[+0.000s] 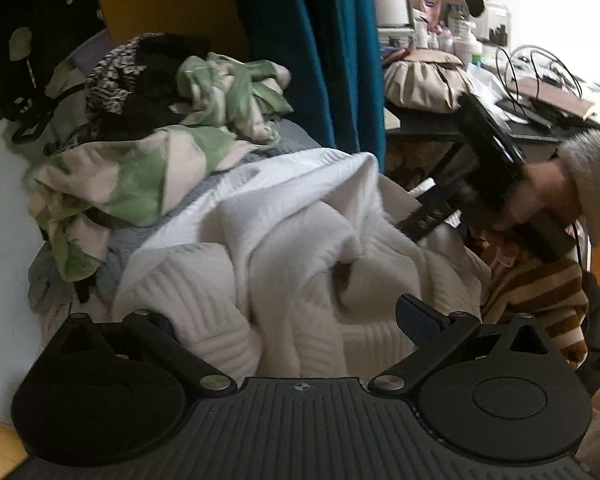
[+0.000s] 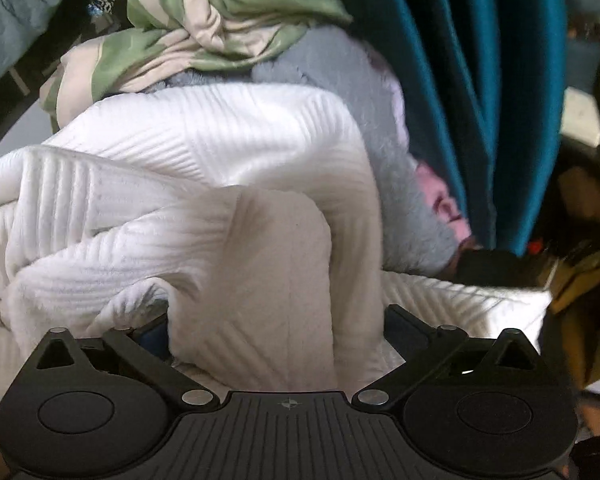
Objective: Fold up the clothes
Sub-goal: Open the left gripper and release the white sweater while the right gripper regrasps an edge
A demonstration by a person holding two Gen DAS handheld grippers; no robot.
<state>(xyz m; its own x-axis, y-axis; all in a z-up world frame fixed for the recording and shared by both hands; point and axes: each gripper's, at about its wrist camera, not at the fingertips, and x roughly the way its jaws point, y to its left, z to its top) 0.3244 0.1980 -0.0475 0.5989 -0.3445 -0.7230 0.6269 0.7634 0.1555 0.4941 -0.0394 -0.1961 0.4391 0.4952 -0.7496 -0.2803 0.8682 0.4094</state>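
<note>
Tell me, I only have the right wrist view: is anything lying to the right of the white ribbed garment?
Observer: Yes, a brown-and-white striped garment lies by the white ribbed garment's right edge.
Operator: Where is the left gripper?
Observer: The left gripper is open, low over that white garment's near folds.
Operator: What's beyond the teal curtain?
Observer: A beige bag sits on a cluttered desk right of the teal curtain.

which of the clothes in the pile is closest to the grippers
The white ribbed garment: bunched right between both grippers' fingers. The green-and-cream cloth and black-patterned clothes lie farther back.
</note>
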